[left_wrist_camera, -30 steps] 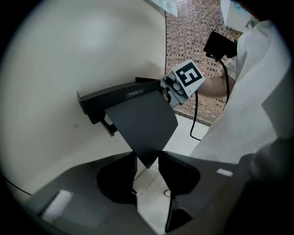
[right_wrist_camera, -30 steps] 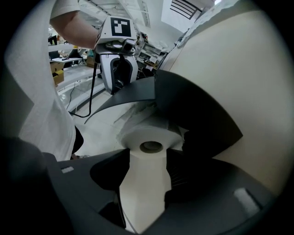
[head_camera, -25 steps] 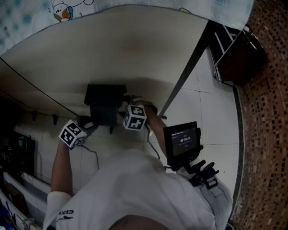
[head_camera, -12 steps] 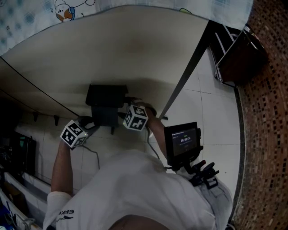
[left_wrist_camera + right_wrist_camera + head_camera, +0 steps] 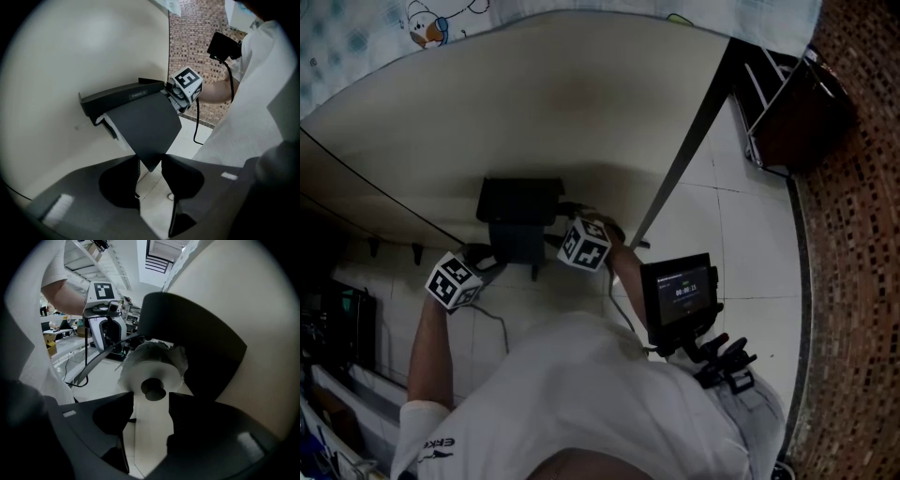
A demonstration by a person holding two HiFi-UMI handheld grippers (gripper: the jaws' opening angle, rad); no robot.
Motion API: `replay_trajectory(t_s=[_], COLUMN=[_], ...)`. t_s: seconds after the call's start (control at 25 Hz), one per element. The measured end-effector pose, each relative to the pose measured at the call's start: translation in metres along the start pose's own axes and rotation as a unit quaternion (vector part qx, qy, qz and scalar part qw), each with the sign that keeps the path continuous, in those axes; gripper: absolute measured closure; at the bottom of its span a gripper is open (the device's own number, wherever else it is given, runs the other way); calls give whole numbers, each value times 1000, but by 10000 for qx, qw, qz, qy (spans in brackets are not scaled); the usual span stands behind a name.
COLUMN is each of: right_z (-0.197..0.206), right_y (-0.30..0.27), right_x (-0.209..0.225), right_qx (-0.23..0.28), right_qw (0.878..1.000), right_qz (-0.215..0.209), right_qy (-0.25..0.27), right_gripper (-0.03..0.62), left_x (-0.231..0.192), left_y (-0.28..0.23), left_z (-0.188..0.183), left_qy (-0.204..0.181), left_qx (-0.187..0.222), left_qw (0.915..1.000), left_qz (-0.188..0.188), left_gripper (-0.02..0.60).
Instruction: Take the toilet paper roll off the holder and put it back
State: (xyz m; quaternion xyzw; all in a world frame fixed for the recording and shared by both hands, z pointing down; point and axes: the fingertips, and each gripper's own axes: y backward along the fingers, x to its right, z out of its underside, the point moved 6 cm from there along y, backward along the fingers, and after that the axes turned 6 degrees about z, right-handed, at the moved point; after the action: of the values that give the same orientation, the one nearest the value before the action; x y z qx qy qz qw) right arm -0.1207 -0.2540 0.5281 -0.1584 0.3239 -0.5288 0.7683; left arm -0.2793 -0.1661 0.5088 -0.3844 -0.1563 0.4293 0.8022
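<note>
White T-shirt — black hand-held grippers

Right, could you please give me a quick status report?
Left gripper open, cover flap corner between its fingers. Right gripper open, facing the toilet paper roll end-on. Roll on the spindle. Only the flap over it.

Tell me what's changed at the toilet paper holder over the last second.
The right gripper rolled slightly, as its marker cube shows; nothing was gripped or let go. Unchanged: both pairs of jaws stand apart, the left gripper sits at the corner of the cover, and the toilet paper roll is on the holder.
</note>
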Motion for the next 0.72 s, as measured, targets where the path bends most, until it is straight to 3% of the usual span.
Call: replay_trajectory(t_s=[0.36, 0.72], right_z=[10, 12], right_y=[24, 61], right_x=[6, 8], right_qx=[156, 478], right_qw=[9983, 9901], right_qz=[365, 976], right_qy=[-416, -885], right_gripper=[356, 418], left_x=[-9, -27], left_y=[-9, -29], left_z=[3, 2], left_qy=[52, 97], left_qx=[66, 274], left_qw=[9999, 9973], left_qz=[-116, -674], left_gripper=[454, 482])
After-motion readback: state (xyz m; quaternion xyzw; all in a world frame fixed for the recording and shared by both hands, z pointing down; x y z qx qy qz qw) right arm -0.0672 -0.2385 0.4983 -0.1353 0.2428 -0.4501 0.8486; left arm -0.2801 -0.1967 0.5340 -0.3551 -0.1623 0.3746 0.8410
